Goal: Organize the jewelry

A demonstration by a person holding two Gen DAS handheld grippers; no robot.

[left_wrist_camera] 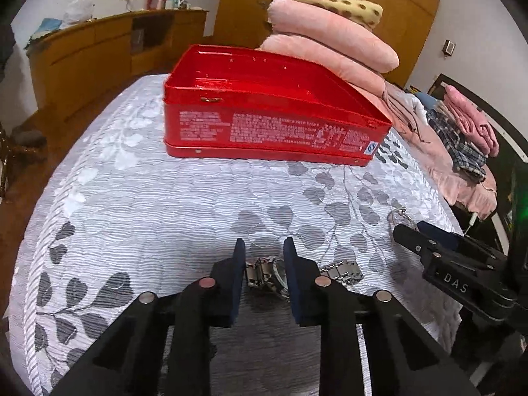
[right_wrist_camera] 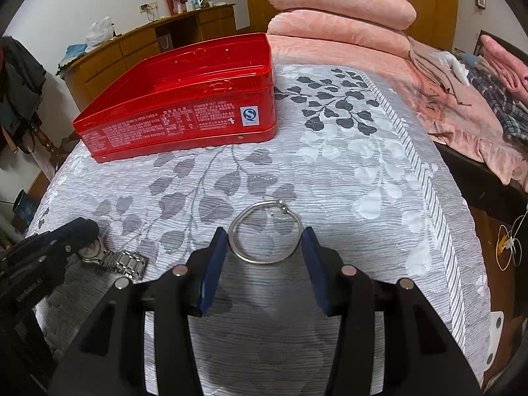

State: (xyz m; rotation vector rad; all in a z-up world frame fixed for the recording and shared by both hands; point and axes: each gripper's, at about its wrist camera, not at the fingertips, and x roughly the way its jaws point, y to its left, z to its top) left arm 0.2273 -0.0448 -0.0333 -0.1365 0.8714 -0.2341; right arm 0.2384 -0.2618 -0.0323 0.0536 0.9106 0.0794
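Observation:
An open red tin box (left_wrist_camera: 264, 122) sits on the grey leaf-patterned bedspread (left_wrist_camera: 148, 198), also in the right wrist view (right_wrist_camera: 184, 115). A silver metal watch (left_wrist_camera: 267, 274) lies on the bedspread between the pads of my left gripper (left_wrist_camera: 264, 247), which close around it; its band (left_wrist_camera: 343, 272) sticks out to the right. In the right wrist view the watch (right_wrist_camera: 122, 260) shows at the left gripper's tips. A thin silver bangle (right_wrist_camera: 264, 231) lies between the fingers of my right gripper (right_wrist_camera: 264, 241), which is open and brackets it. The bangle also shows in the left wrist view (left_wrist_camera: 401, 214).
Folded pink blankets (right_wrist_camera: 340, 23) are stacked behind the box. Loose clothes (left_wrist_camera: 462, 138) lie to the right. A wooden dresser (left_wrist_camera: 99, 49) stands at the back left. The bed's right edge (right_wrist_camera: 462, 231) drops to the floor, where a white cable (right_wrist_camera: 511, 244) lies.

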